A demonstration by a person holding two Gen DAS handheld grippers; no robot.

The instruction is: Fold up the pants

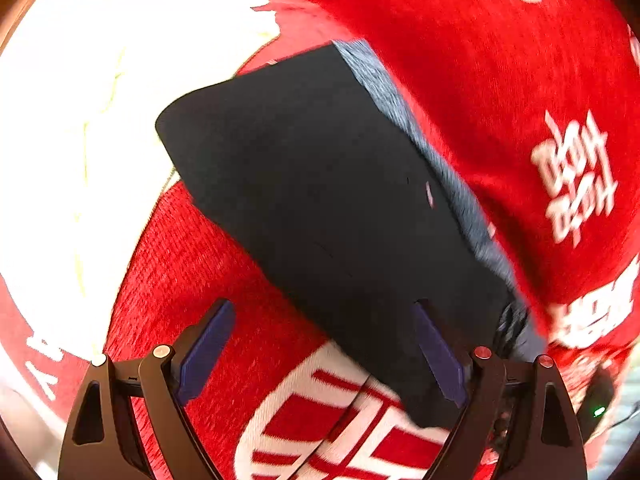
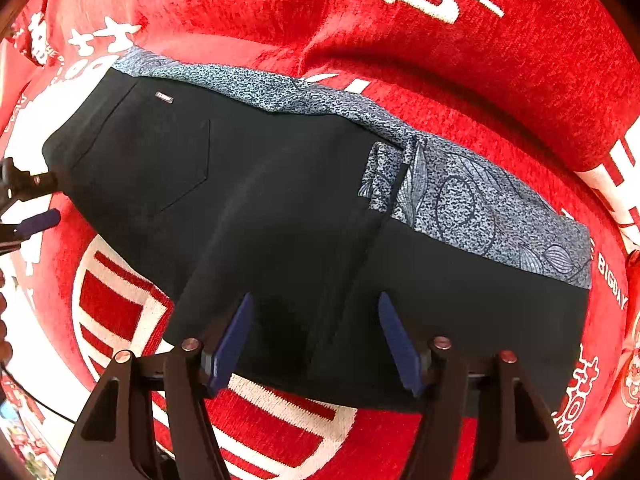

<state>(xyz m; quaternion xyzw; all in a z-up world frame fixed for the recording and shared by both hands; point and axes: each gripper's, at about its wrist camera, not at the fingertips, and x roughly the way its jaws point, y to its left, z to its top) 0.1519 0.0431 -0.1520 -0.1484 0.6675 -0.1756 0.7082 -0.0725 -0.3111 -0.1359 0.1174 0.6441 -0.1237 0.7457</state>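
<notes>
The black pants [image 1: 320,180] lie folded on a red blanket, with a blue patterned band [image 1: 400,92] along their far edge. My left gripper [image 1: 322,308] is open over the pants' near corner, with its right finger above the black cloth and its left finger above the blanket. In the right wrist view the pants [image 2: 260,200] lie flat, a back pocket [image 2: 160,160] at the left and the patterned band [image 2: 480,208] behind. My right gripper [image 2: 316,300] hangs open over their near edge with nothing pinched. The left gripper [image 2: 28,200] shows at the pants' left end.
The red blanket [image 1: 500,80] with white characters covers the whole surface and bunches into a thick fold [image 2: 440,60] behind the pants. A small dark device with a green light [image 1: 598,412] lies at the lower right. A thin cable [image 2: 36,404] runs at the lower left.
</notes>
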